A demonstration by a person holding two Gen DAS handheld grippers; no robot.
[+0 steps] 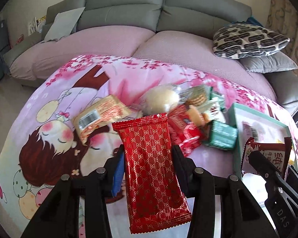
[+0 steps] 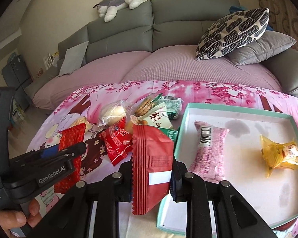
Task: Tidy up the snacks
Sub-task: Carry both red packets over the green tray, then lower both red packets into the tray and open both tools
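Behind the cartoon blanket [image 2: 101, 156] a grey sofa [image 2: 188, 19] is waiting. Left gripper [image 1: 148, 148] is squeezing a red patterned packet [image 1: 151, 162]; right gripper [image 2: 152, 163] is squeezing a red snack bag [image 2: 151, 158] beside the teal box [image 2: 224, 107]. Both should be lowering snacks gently inside before letting go

The heap of snacks [image 1: 188, 107] near the middle of the cartoon-printed cloth [image 1: 49, 103] is smeared by motion in the left wrist view, so its labels cannot be read there. The teal box [image 1: 236, 119] by the cloth's right edge is cut off by the frame and partly covered by the right gripper [image 1: 268, 164] and its dark red packet [image 1: 268, 154]. In the right wrist view, the red patterned packet [image 2: 71, 138] is half hidden behind the left gripper [image 2: 77, 150], and the box's near corner [image 2: 164, 224] lies under the fingers.
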